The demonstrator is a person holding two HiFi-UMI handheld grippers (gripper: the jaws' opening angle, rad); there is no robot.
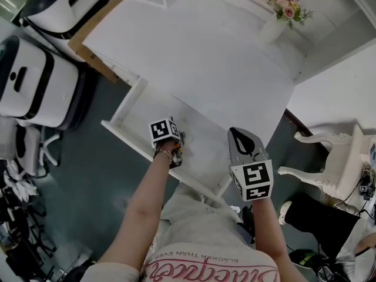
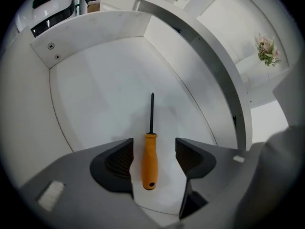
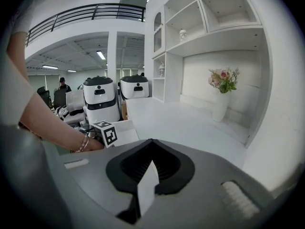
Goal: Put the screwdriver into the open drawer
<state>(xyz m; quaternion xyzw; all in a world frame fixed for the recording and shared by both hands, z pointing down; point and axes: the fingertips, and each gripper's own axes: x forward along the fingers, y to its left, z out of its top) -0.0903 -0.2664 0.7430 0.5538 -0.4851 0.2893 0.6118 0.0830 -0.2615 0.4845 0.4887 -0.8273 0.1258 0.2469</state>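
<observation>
A screwdriver [image 2: 149,161] with an orange handle and a thin black shaft lies flat on the white floor of the open drawer [image 2: 95,99], its tip pointing away from me. My left gripper [image 2: 154,149] stands over it with the jaws apart on either side of the handle, the pads not pressing on it. In the head view the left gripper [image 1: 175,155] reaches down into the drawer [image 1: 126,109]. My right gripper [image 1: 242,138] hovers by the drawer's right end, jaws shut [image 3: 150,143] with nothing between them.
The drawer sticks out from a white desk [image 1: 194,51] carrying a vase of flowers [image 1: 283,6]. White machines [image 1: 35,81] stand on the dark floor at left. A white chair [image 1: 329,163] stands at right. Shelves [image 3: 209,13] rise behind the desk.
</observation>
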